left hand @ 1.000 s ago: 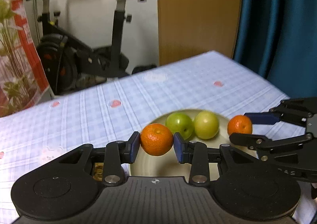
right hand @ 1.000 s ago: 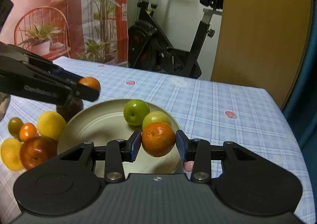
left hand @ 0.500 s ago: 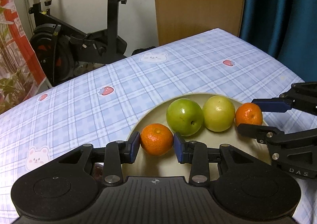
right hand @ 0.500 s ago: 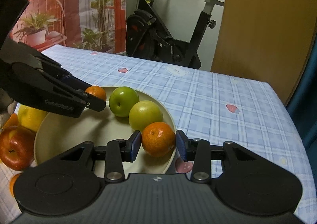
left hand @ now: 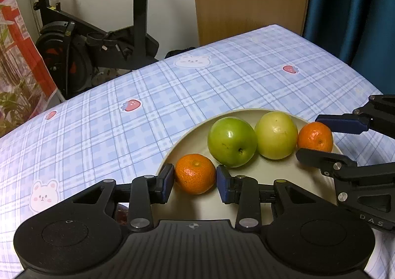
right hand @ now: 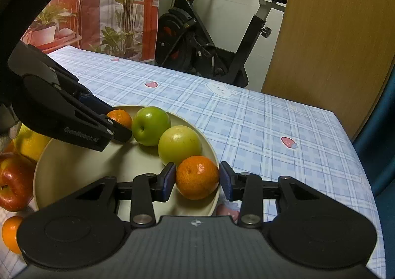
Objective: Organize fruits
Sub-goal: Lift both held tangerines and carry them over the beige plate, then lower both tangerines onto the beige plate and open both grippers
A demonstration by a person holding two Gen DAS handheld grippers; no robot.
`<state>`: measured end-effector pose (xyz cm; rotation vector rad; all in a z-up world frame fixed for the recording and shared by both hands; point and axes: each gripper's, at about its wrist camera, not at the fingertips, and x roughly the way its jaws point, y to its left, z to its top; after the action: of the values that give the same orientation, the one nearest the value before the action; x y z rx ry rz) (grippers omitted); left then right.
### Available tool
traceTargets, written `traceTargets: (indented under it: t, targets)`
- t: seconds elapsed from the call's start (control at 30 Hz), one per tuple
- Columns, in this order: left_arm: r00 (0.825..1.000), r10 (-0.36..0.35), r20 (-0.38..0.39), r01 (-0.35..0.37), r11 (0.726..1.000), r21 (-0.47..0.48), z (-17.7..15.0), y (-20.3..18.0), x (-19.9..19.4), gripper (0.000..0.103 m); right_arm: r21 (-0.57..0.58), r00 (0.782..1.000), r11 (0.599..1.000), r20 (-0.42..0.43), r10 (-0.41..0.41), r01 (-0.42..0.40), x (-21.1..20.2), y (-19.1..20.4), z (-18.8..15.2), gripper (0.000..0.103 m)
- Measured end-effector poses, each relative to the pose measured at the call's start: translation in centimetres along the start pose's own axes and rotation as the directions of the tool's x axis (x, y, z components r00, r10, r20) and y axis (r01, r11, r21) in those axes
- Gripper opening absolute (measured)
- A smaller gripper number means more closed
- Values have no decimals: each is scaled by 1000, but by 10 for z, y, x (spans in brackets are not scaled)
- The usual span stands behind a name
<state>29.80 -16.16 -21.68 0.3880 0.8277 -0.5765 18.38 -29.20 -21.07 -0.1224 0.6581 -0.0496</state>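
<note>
L gripper clamped one mandarin, R gripper another mandarin, both over plate; two green apples sat between, red apple and lemon beside the plate.

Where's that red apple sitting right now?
The red apple appears only in the right wrist view, at the far left edge, on the tablecloth just outside the plate, below a yellow fruit and above an orange.
</note>
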Motion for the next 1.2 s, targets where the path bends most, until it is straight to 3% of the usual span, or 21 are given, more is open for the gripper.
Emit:
traceTargets:
  t: [0.17,0.23,0.33,0.97,1.2]
  targets:
    - [1000,-2,-8,2,1000,12,0,-1,1,44,-1,1000,1000,-8,-9,9,1,2,1,42]
    - [1000,-27,-17,27,1000,9,0,-1,1,60,5,1000,1000,-12,-8,8,1,1,1,44]
    - [1000,-26,-7,26,999,18,-2,-3,-5,68,8,1000,1000,-12,-10,10,-2,1,2,44]
    - [996,3,93,0,1000,-31,-14,6,-59,68,78,999,997,38,0,-3,-41,7,7,49]
    - [990,41,136,-26,994,-107,-30,20,-92,68,123,996,992,85,27,-37,-67,22,9,49]
